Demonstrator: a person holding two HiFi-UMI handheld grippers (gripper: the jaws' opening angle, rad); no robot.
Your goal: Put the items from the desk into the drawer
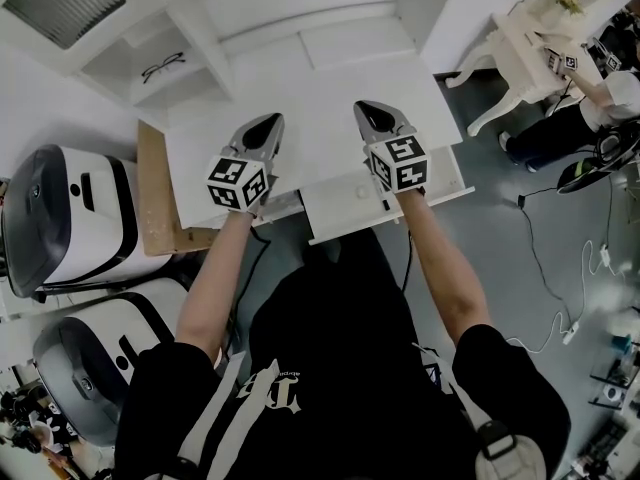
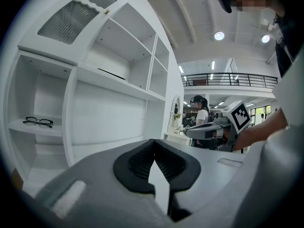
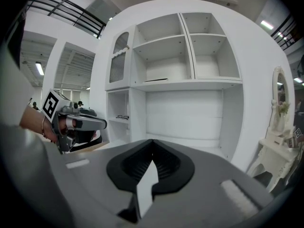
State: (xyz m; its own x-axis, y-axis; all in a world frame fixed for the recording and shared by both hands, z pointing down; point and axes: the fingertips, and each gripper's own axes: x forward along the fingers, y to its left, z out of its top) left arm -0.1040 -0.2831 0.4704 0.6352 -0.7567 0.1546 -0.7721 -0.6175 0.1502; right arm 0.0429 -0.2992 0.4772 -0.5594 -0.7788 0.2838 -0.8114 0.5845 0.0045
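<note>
A white desk [image 1: 330, 98] with shelves stands in front of me. A pair of black glasses [image 1: 162, 66] lies on a left shelf, also seen in the left gripper view [image 2: 38, 122] and the right gripper view [image 3: 122, 117]. The desk's drawer [image 1: 335, 208] is pulled open at the front edge. My left gripper [image 1: 268, 123] [image 2: 154, 144] hovers over the desk's front left, shut and holding nothing. My right gripper [image 1: 372, 111] [image 3: 152, 144] hovers beside it above the drawer's right part, shut and holding nothing. Each gripper shows in the other's view: the right gripper [image 2: 190, 131], the left gripper [image 3: 102, 123].
Two white machines [image 1: 70, 218] and a wooden board [image 1: 155, 193] stand left of the desk. A white vanity table [image 1: 520, 58], a person [image 1: 570, 118] and floor cables [image 1: 560, 298] are to the right. Another person [image 2: 202, 113] stands farther off.
</note>
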